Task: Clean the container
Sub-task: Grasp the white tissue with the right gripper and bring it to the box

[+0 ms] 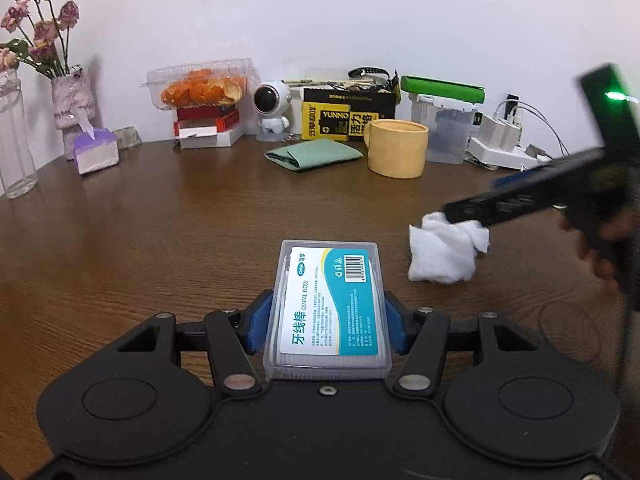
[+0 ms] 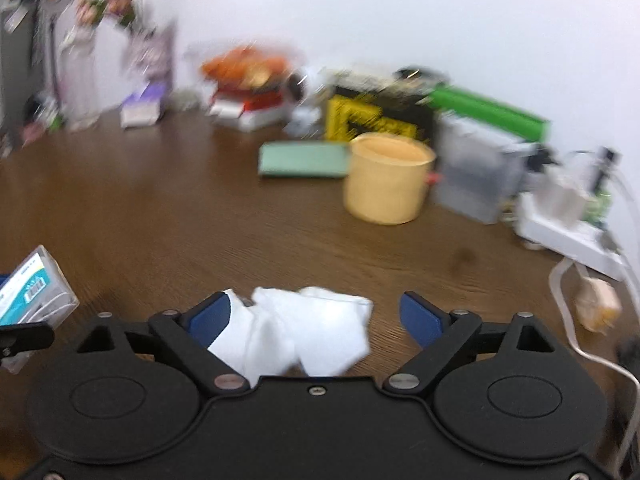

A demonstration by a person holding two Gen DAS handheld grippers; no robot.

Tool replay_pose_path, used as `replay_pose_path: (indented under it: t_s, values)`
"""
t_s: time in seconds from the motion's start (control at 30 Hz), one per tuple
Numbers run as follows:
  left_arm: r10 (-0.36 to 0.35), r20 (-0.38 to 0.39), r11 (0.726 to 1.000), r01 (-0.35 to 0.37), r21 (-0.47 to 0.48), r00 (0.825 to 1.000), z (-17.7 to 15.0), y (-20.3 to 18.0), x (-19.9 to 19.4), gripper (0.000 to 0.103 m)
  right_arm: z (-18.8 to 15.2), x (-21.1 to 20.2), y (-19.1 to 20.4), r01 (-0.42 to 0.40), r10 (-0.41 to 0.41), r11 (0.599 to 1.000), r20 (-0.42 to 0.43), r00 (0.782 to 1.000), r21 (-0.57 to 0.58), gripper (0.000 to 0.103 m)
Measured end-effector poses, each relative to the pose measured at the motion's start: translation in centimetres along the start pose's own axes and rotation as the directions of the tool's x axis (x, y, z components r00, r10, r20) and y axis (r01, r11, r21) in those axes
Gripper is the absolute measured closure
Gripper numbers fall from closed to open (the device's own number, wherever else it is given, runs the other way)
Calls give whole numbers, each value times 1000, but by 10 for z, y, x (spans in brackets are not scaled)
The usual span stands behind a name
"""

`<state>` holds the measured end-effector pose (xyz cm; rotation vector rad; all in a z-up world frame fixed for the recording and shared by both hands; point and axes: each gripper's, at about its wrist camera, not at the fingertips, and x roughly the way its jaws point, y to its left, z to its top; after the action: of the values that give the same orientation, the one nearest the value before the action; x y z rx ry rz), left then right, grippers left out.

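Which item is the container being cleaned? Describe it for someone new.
On the brown wooden table, look nearest the camera, between the left gripper fingers. It is the flat clear plastic box with a teal-and-white dental floss label, unlike the crumpled white tissue beside it.

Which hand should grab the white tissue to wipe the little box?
The right gripper. Its open fingers already straddle the white tissue on the table. The left gripper is busy, shut on the dental floss box.
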<state>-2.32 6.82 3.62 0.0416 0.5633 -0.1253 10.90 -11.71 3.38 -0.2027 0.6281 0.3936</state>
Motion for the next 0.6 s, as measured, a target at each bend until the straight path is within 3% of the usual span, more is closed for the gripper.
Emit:
replay_pose_path:
  t_s: [0.23,0.4,0.43,0.47,0.6]
  values:
    - [-97,-28,988,99,117,995,0,-15,16,47,-1,33,-12,-132,136,990,-105,985,42,25]
    - [-136,-39,979,140,148,990,-2,-25,26,47,-11,34,-16,-148,151,988,-114,982,33,38]
    - [-141,-44,978,146,152,989,-2,-27,29,47,-10,34,-16,-143,145,989,-110,983,29,54]
    - [-144,-49,977,150,154,988,-1,-29,32,47,-10,32,-18,-139,142,990,-109,984,35,90]
    - [-177,-72,965,188,185,982,-2,-40,47,47,-9,18,-26,-115,119,992,-77,990,61,91]
